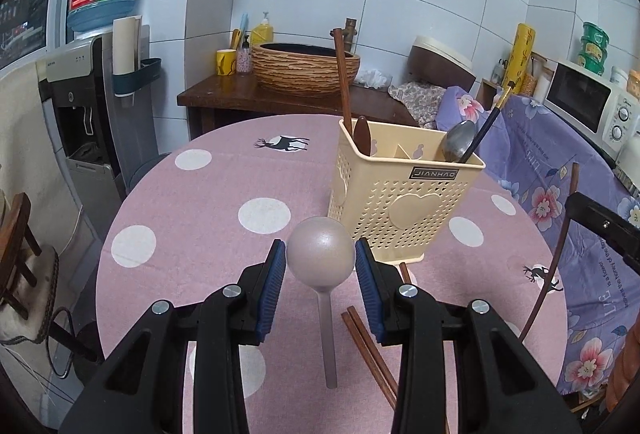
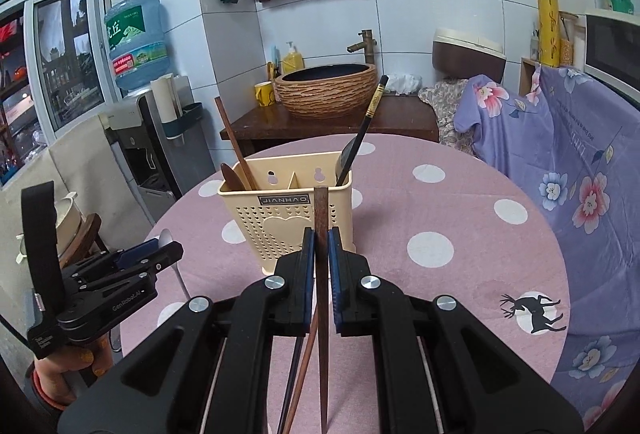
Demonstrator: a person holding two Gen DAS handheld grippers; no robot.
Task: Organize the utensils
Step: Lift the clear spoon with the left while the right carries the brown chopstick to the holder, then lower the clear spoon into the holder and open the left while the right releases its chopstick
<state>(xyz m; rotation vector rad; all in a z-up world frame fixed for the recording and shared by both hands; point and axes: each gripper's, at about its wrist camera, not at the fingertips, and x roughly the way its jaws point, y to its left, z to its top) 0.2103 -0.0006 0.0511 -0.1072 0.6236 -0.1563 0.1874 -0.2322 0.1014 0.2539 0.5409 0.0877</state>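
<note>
both tools are loaded for the drop into the cream utensil caddy [image 1: 404,194] at frame centre: the left gripper [image 1: 320,266] is part open, pinching a grey spoon [image 1: 321,254] by its bowl; the right gripper [image 2: 319,254] is clamped on a brown chopstick [image 2: 321,218]. next, i judge, each goes above a compartment. pink dotted tablecloth [image 1: 200,226], tiled kitchen.

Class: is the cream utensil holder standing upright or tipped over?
Upright. The utensil holder stands on its base on the table, opening upward, utensils sticking out.
</note>
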